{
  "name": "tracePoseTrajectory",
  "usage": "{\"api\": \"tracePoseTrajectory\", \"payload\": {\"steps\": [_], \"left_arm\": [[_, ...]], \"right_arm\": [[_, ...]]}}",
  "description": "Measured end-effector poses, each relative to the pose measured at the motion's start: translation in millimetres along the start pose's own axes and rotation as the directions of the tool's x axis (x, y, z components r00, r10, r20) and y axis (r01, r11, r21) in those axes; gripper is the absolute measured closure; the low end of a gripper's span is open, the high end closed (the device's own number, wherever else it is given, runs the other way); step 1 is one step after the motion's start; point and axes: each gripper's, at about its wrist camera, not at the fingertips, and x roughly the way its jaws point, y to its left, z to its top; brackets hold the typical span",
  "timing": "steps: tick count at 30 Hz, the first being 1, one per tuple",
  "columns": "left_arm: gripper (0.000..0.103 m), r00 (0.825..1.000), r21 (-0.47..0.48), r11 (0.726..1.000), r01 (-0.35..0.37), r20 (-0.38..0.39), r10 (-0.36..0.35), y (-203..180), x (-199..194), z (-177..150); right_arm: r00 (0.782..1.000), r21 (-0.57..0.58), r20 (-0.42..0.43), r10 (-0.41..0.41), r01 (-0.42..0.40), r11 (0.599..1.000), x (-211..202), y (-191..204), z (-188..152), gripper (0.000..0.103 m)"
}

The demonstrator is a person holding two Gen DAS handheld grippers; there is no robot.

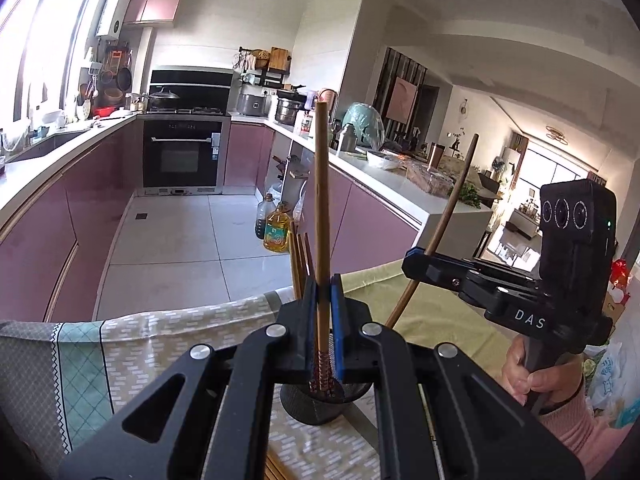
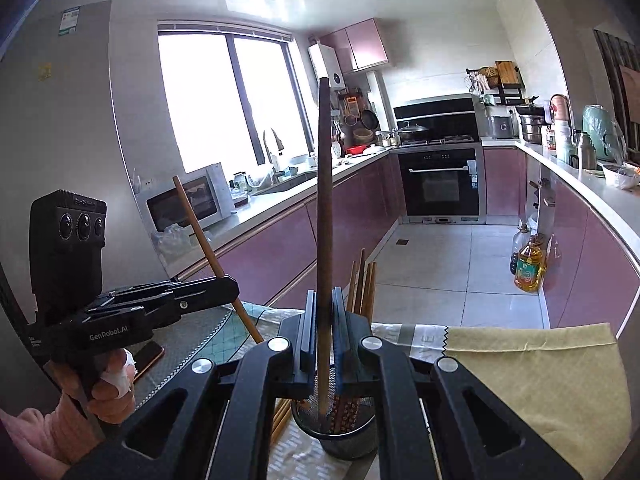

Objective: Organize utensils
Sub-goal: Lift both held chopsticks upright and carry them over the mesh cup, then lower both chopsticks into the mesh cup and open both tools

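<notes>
On the far left of the left wrist view a purple counter (image 1: 36, 168) runs under a bright window, and an oven (image 1: 182, 156) stands at the back of the kitchen. Near the bottom, a patterned cloth (image 1: 80, 360) covers the table.

In the middle of this view the left gripper (image 1: 324, 312) is closed on a light chopstick (image 1: 321, 208), which stands almost upright between the blue pads. Its decorated lower end reaches down to a dark mesh holder (image 1: 316, 404) on the cloth, just under the jaws. More chopsticks (image 1: 300, 264) stick up just behind the gripper (whether they stand in the holder cannot be told from here). An oil bottle (image 1: 277, 228) is on the floor behind.

On the right of the same view the right gripper (image 1: 412, 264) is closed on a darker chopstick (image 1: 444, 220), which leans to the right at its top. A hand (image 1: 536, 376) in a pink sleeve grips the handle.

In the right wrist view the left gripper (image 2: 228, 284) appears on the left side, with its chopstick (image 2: 200, 236) tilted and pinched in the jaws. In the centre the dark chopstick (image 2: 323, 200) stands nearly upright in the closed right gripper (image 2: 322, 320), its lower end inside the holder (image 2: 348, 440), where other chopsticks (image 2: 362, 284) stand too. A yellow cloth (image 2: 540, 380) lies on the right.
</notes>
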Motion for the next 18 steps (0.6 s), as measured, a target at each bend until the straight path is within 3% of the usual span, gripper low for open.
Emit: {"api": "tracePoseTrajectory", "payload": {"steps": [12,18], "left_arm": [[0.095,0.982,0.07,0.997,-0.017,-0.184,0.03,6,44,-29],[0.095,0.969,0.05,0.999,-0.017,-0.247,0.029,14,68,-35]], "right_arm": [[0.978,0.04,-0.209,-0.018,0.027,0.999,51,-18,-30,0.097],[0.969,0.055,-0.243,-0.035,0.05,0.997,64,-25,-34,0.095]]}}
